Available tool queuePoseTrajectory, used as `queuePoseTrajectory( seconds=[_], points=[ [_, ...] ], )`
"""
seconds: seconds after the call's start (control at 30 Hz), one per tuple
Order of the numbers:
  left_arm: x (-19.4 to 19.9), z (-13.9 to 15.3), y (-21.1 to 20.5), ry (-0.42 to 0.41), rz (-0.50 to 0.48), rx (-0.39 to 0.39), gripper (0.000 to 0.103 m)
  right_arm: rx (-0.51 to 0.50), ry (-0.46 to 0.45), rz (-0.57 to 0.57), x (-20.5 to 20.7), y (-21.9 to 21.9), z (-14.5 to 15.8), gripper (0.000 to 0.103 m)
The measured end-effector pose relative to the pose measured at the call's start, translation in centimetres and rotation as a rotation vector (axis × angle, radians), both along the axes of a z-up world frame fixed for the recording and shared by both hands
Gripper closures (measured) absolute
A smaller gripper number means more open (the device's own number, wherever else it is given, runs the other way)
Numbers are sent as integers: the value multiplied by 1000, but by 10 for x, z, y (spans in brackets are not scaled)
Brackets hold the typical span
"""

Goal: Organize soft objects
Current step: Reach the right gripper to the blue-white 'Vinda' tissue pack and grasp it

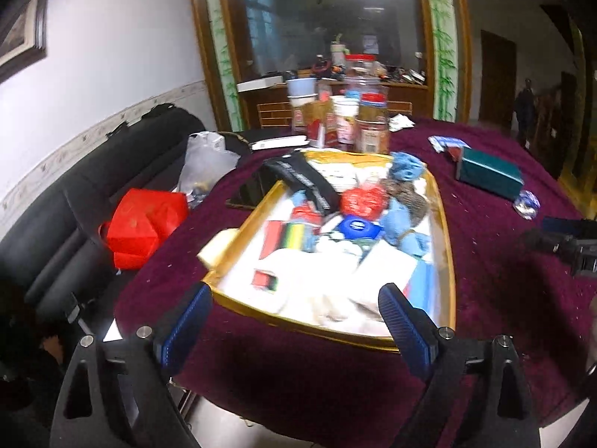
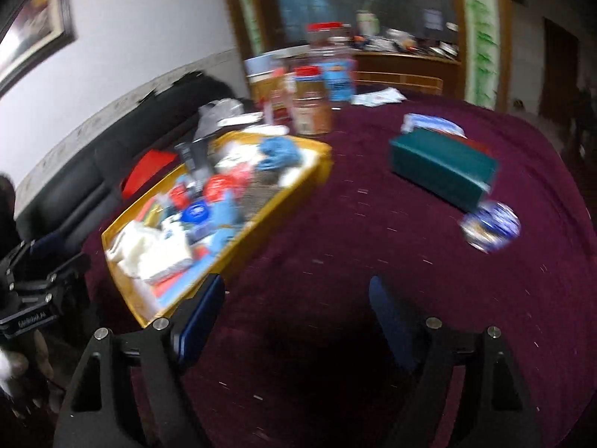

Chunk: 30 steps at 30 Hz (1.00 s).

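Observation:
A gold-rimmed tray [image 1: 446, 224] sits on a table with a maroon cloth [image 1: 496, 261]. It holds a heap of soft things: blue cloths [image 1: 406, 166], a red crumpled piece [image 1: 362, 199], white cloths [image 1: 328, 298], a black strap [image 1: 302, 179] and a blue round lid [image 1: 358, 224]. My left gripper [image 1: 294, 317] is open and empty, just before the tray's near rim. In the right wrist view the tray [image 2: 321, 149] lies to the left. My right gripper [image 2: 294, 321] is open and empty above bare cloth, right of the tray's near corner.
A teal box [image 1: 488, 173] [image 2: 444, 166] and a blue-white wrapped ball [image 2: 490, 226] lie on the cloth at the right. Jars and cartons [image 1: 350, 115] stand behind the tray. A black sofa [image 1: 93, 186] with a red bag [image 1: 143, 224] is on the left.

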State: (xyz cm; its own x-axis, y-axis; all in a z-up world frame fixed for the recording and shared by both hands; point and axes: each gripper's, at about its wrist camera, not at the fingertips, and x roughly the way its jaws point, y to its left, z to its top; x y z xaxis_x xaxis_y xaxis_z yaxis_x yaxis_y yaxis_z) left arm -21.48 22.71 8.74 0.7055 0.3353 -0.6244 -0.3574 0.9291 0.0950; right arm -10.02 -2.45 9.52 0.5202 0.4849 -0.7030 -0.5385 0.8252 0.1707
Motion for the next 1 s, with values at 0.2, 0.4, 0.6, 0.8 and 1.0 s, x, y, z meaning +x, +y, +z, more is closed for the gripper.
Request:
queuePoseTrajectory(
  seconds=[0.2, 0.4, 0.6, 0.8, 1.0],
  points=[
    [14, 2, -38, 25, -55, 55, 9, 21, 7, -90, 7, -49, -5, 23],
    [23, 3, -65, 44, -91, 86, 7, 29, 14, -154, 13, -87, -11, 23],
    [31, 0, -85, 71, -123, 104, 7, 36, 23, -230, 27, -124, -17, 23],
    [39, -3, -100, 89, -216, 26, 7, 54, 59, -394, 65, -183, -22, 23],
    [47, -6, -122, 84, -346, -84, 7, 73, 139, -482, 114, -204, -38, 23]
  ],
)
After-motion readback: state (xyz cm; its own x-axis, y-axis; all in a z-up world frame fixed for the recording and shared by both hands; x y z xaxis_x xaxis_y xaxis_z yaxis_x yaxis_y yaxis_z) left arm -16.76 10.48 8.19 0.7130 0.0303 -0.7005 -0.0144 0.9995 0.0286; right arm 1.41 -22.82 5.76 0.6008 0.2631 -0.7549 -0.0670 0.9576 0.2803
